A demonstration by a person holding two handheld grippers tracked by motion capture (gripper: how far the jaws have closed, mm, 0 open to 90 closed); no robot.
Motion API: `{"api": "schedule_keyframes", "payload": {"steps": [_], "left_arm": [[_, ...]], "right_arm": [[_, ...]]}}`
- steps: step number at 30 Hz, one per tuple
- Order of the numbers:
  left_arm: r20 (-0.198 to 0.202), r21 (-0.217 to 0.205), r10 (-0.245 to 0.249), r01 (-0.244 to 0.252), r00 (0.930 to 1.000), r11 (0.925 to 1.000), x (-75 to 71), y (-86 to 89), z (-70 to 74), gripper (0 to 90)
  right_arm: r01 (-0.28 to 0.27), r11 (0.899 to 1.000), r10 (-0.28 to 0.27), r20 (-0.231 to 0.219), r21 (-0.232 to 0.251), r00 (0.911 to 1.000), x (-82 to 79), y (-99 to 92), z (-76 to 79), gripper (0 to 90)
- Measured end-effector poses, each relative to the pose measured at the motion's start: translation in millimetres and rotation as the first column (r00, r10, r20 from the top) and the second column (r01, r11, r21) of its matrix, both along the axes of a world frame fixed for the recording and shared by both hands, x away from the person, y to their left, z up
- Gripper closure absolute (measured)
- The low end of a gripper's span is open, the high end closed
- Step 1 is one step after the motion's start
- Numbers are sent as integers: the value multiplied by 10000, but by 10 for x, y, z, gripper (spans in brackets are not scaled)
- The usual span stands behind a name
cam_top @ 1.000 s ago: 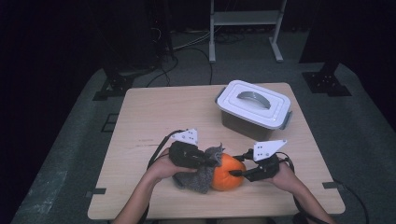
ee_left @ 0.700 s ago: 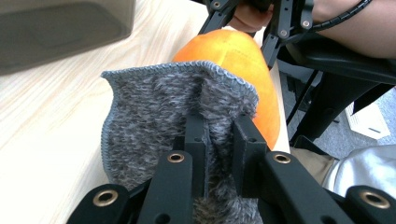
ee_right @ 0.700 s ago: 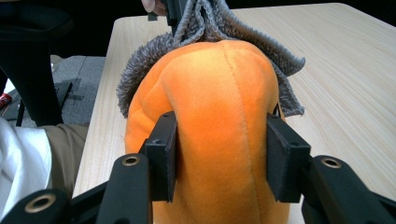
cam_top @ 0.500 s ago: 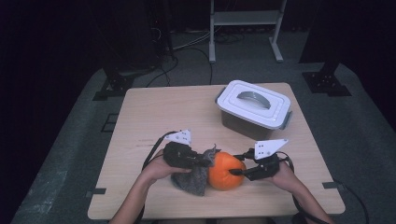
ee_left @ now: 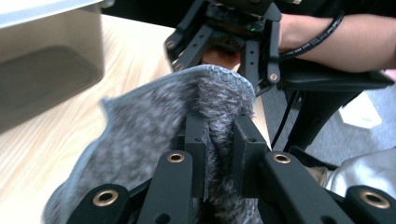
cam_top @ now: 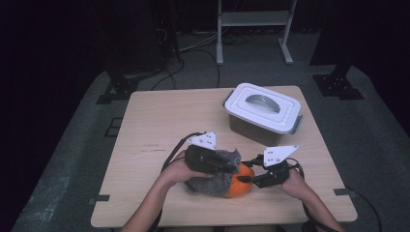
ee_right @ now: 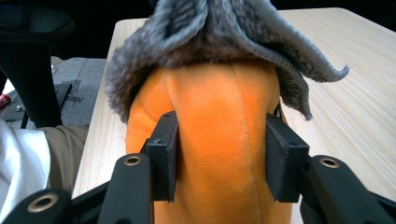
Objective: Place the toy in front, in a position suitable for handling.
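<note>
- High view: your left gripper (cam_top: pixel 220 166) pinches the grey cloth (cam_top: pixel 217 180), which lies draped over the left and top of the orange plush (cam_top: pixel 241 180) near the front edge of the table (cam_top: pixel 159 125). Your right gripper (cam_top: pixel 246 179) clamps the plush from the right. The white-lidded box (cam_top: pixel 263 113) sits apart, farther back and to the right. The plush looks squat, with no clear long axis from here; the cloth trails left and toward you.
- Left gripper view: the jaws are nearly closed on a fold of the cloth (ee_left: pixel 187 116), so only a thin ridge is held. If you pull hard, that fold may slip out, or the cloth could drag the plush with it.
- Right gripper view: the jaws stand at a middling width, pressed into both sides of the plush (ee_right: pixel 219 135), which dents between the pads. Its seams run upward toward the cloth (ee_right: pixel 219 28) capping it. It is soft, so it could squirm or roll out of that squeeze if you lift or twist while the cloth tugs.
</note>
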State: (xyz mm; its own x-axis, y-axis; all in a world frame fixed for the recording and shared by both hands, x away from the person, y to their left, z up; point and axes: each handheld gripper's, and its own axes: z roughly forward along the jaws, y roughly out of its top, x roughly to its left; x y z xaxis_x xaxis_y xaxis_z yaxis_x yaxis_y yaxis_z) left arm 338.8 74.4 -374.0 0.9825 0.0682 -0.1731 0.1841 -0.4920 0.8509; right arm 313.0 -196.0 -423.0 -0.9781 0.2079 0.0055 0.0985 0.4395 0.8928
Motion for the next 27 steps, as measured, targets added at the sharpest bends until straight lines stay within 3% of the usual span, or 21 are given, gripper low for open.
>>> {"api": "schedule_keyframes", "payload": {"steps": [7, 17, 21, 27], "left_arm": [[-558, -94, 704, -710, 9960, 9974, 51, 293, -168, 783], [-1009, 399, 1264, -1229, 9868, 9916, 70, 484, -400, 780], [-932, 167, 1118, -1107, 9894, 9937, 57, 467, -369, 781], [-598, -145, 596, -606, 9964, 9981, 19, 306, -161, 782]], "right_arm": [[6, 10000, -7, 7, 14, 10000, 5, -28, -5, 521], [-10, 10000, 10, 18, 30, 10000, 13, -42, -7, 520], [14, 10000, -14, -10, 46, 10000, 15, -49, -6, 520], [80, 9999, -79, 128, -62, 9999, -3, -21, 11, 521]]}}
